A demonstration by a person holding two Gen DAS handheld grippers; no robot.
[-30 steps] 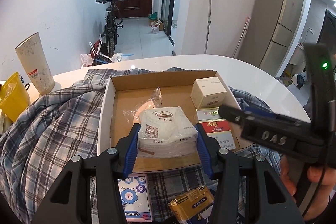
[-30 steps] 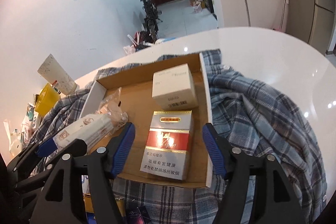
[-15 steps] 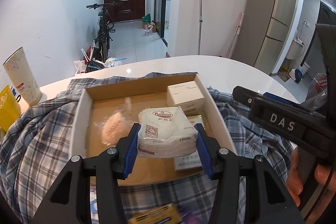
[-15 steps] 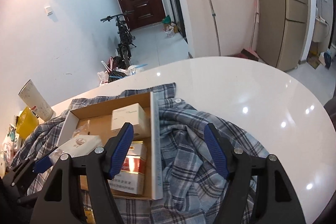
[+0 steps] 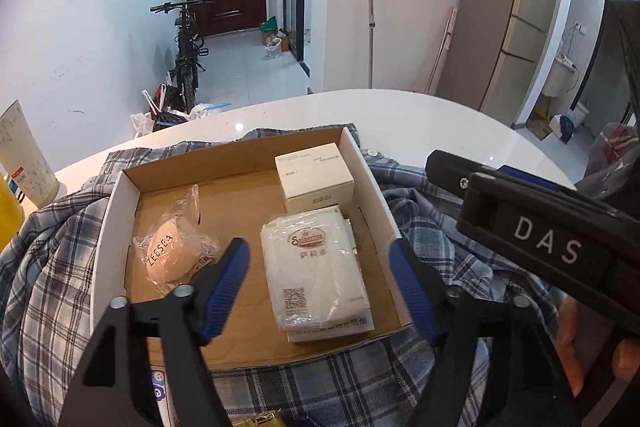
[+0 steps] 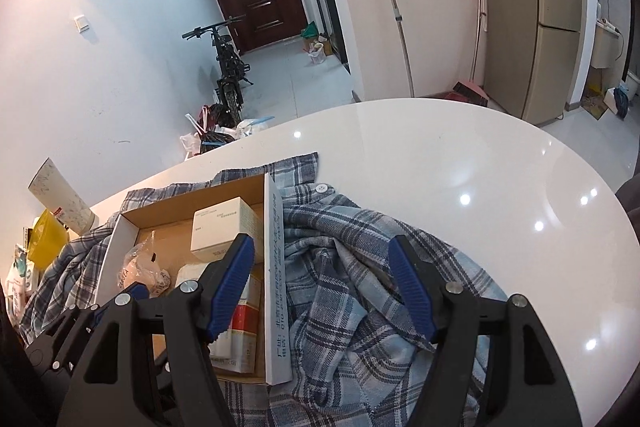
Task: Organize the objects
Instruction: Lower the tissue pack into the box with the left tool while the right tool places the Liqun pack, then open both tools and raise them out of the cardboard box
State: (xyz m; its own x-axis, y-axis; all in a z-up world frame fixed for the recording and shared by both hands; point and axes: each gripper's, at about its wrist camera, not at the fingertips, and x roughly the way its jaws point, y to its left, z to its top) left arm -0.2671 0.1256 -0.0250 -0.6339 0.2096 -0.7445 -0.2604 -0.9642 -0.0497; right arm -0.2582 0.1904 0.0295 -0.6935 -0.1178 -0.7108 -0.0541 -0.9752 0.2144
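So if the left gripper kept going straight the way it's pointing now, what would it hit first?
Most likely the white tissue pack lying in the cardboard box. It sits centred between the open fingers of the left gripper, apparently untouched, though depth is hard to judge.

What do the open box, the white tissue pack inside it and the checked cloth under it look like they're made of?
Open box: cardboard, by its brown matte inside and white outer walls. White tissue pack: thin glossy plastic film, wrinkled and shiny, probably over soft paper. Checked cloth: soft woven fabric, likely a cotton shirt given its folds and button.

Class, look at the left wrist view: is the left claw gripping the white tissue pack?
No. The left claw stands open, its blue pads clear of the tissue pack, which lies in the cardboard box.
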